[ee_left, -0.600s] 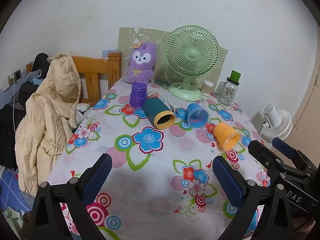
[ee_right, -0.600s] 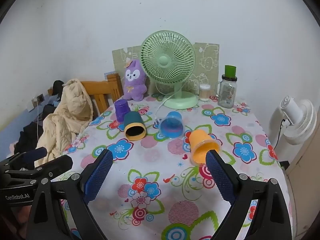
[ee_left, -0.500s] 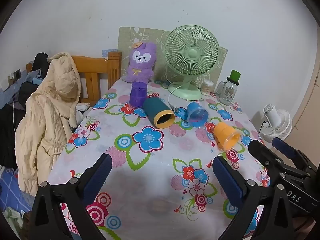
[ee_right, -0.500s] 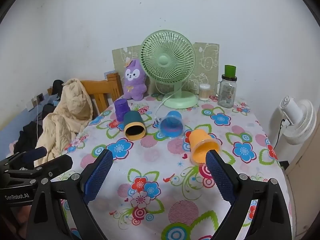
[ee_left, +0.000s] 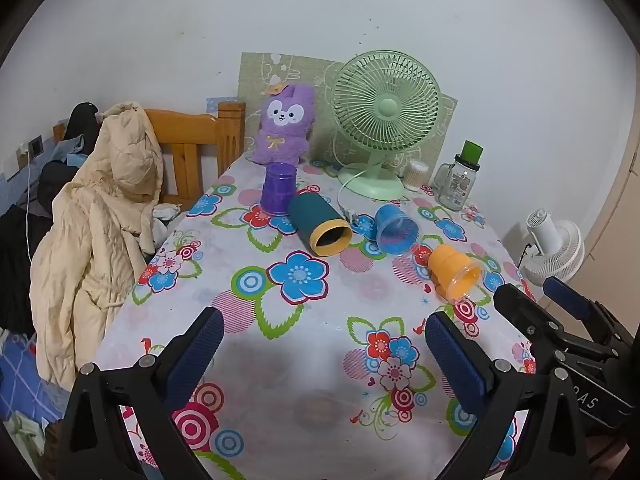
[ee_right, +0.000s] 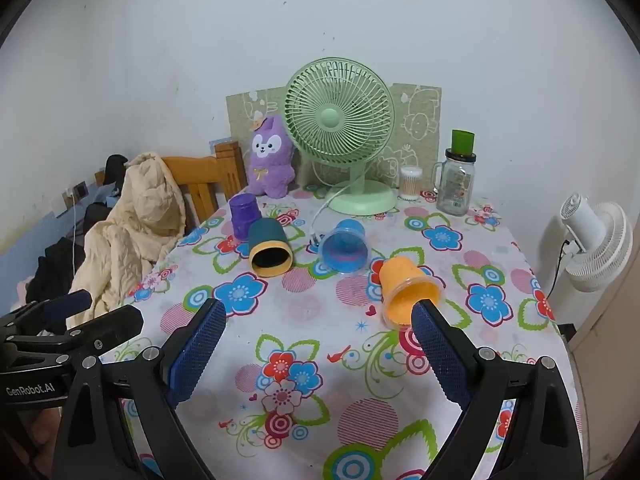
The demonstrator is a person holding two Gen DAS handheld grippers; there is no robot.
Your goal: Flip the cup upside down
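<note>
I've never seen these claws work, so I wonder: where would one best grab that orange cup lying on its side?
Probably across the middle of the orange cup, one finger on each curved side, coming from above. It lies on the tablecloth with its open mouth toward the right claw, which is nearest and open; the wall looks thin, so squeeze gently.

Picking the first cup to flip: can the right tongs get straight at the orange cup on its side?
Probably yes. The right tongs are open, and the orange cup lies just ahead by the right finger with only bare tablecloth between.
</note>
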